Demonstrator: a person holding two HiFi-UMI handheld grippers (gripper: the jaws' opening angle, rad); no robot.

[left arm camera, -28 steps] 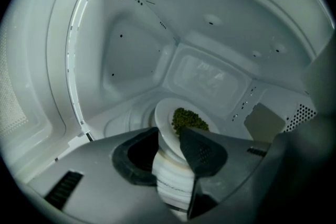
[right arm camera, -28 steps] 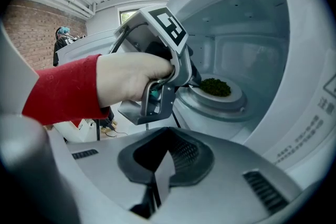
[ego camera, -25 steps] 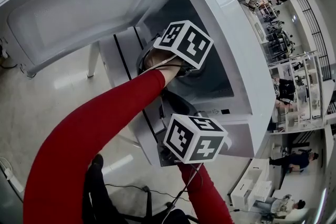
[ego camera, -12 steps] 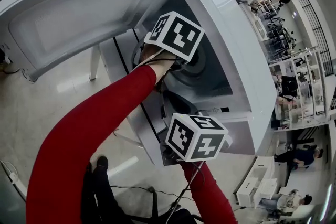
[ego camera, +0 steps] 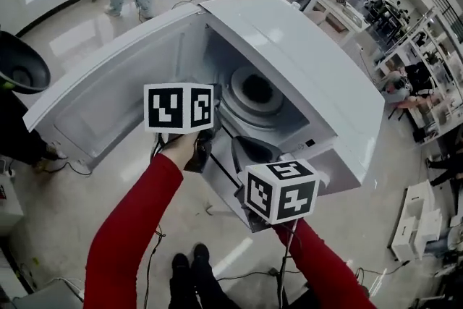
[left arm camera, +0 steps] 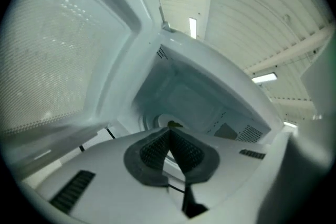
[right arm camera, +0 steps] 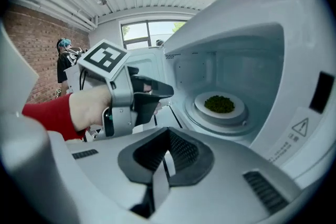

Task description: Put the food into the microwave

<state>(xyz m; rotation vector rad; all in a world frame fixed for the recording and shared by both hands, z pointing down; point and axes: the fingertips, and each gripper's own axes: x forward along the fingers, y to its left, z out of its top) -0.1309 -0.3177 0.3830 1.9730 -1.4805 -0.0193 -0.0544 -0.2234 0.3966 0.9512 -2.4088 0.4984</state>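
The microwave [ego camera: 311,69] stands with its door [ego camera: 108,112] swung wide to the left; the food [right arm camera: 219,103], a green heap, lies on a white plate [right arm camera: 237,111] on the turntable [right arm camera: 195,119] inside the cavity [right arm camera: 236,65]; the right gripper view shows this plainly, while the head view gives only a dark patch at the turntable's middle, and the left gripper view only a green sliver just above its own jaw tips; the left gripper [left arm camera: 169,132] has just been closing its jaws, and the pads meet with nothing between them; it is outside the cavity, in front of the opening and beside the door; only the right gripper view shows it from the side, held by a hand [right arm camera: 89,107] coming out of a red sleeve [right arm camera: 44,115], with its marker cube [right arm camera: 105,59] on top; the right gripper [right arm camera: 168,134] also has its jaws drawn together and empty, and it points at the open cavity from outside; a person [right arm camera: 64,60] by a brick wall [right arm camera: 31,44] appears in that view alone
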